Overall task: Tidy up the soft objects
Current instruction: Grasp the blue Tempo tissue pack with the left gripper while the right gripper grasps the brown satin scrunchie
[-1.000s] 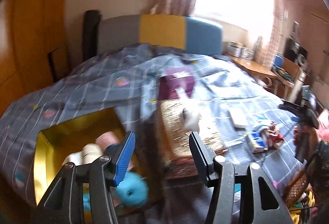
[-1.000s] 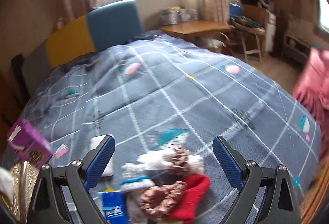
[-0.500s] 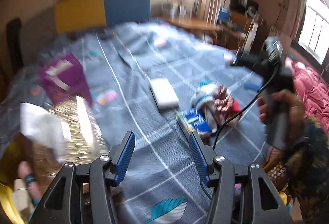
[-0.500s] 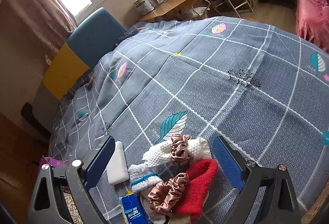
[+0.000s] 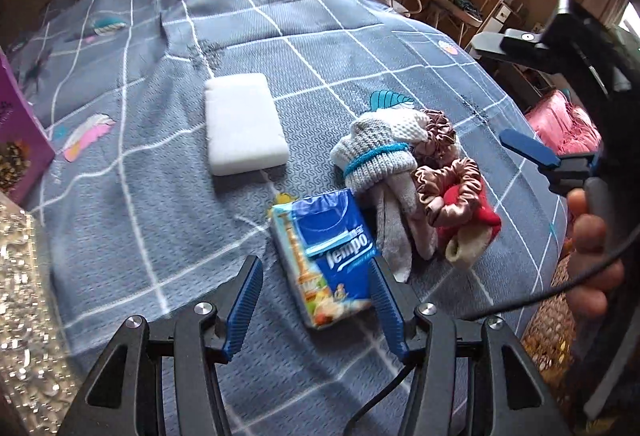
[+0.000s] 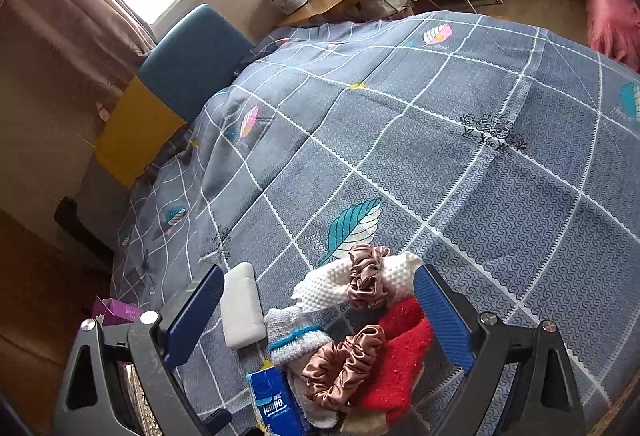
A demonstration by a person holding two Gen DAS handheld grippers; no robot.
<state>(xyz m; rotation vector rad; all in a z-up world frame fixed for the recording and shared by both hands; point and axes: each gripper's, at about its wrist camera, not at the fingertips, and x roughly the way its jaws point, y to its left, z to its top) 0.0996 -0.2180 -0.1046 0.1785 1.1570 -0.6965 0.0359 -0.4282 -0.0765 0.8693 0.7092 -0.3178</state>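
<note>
On the bed (image 5: 140,195), the left gripper (image 5: 316,300) is hovering with jaws apart around the tissue pack (image 5: 324,260); its slick wrapper may be slipping sideways. The right gripper (image 6: 320,316), also apart and empty, is crowding the sock pile (image 6: 360,340) and could be snagging a scrunchie (image 6: 344,364).

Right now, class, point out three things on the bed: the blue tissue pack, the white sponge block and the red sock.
blue tissue pack (image 5: 326,254), left wrist view, on its printed front.
white sponge block (image 5: 244,121), left wrist view, middle of its top face.
red sock (image 6: 394,360), right wrist view, on its fuzzy body.
</note>
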